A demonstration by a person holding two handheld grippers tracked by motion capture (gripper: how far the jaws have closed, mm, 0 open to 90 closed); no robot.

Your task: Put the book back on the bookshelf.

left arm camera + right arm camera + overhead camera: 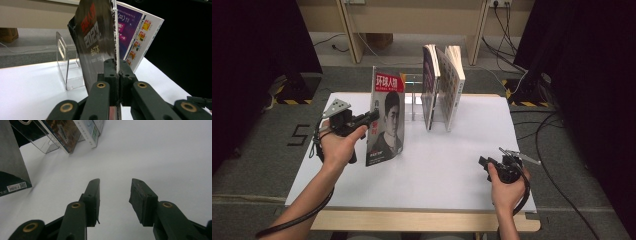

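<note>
In left claw (116, 65), glossy flat magazine (386, 117)

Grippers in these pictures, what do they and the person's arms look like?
Both are black two-jaw tools with brass-coloured pivot pins. The left gripper carries a grey three-cornered plate on top; the right gripper has bare metal parts at its top. A black cable trails from each. The forearms are bare, no sleeves in view.
</note>
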